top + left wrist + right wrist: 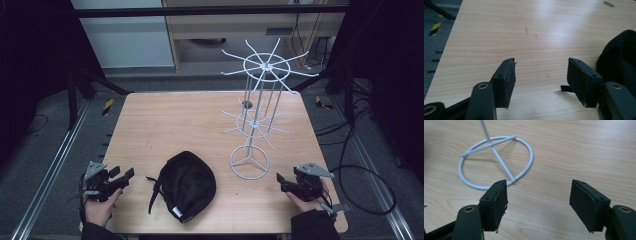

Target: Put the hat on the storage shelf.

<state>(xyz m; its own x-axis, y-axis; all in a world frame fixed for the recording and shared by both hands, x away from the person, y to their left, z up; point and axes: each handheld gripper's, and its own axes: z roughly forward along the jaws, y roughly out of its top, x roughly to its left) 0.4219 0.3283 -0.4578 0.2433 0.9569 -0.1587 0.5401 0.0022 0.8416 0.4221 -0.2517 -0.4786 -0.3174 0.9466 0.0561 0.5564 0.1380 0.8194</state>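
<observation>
A black cap lies on the wooden table near its front edge, a strap trailing to its left. A white wire rack stand with two tiers of hooks rises to the cap's right on a ring base. My left gripper rests at the front left, open and empty, just left of the cap. My right gripper sits at the front right, open and empty, with the ring base just ahead of its left jaw.
A small dark disc is set in the tabletop behind the stand. Metal rails, cables and yellow-black tape marks lie on the floor on both sides of the table. A cabinet stands beyond the far edge.
</observation>
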